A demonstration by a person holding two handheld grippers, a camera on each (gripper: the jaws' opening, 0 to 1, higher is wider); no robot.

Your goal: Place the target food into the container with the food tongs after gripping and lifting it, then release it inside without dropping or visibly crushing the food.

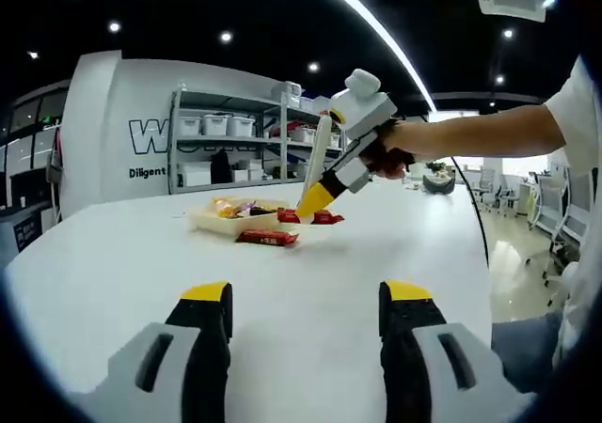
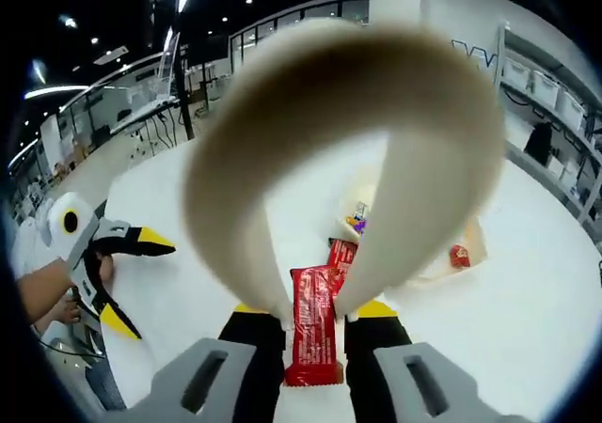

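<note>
Red snack bar (image 2: 313,334) lies on white table (image 1: 122,263) between tong tips, ungripped | right gripper (image 2: 315,321) clenched on tongs (image 2: 348,150) for reach | container (image 1: 226,218) just beyond | left gripper (image 1: 306,296) released, idle

The white wall (image 1: 122,122) reads "Diligent" and "W".

The left gripper view looks low across the worktop (image 1: 141,263) from afar; the right gripper view looks steeply down, close; both share the tray (image 1: 230,219).
</note>
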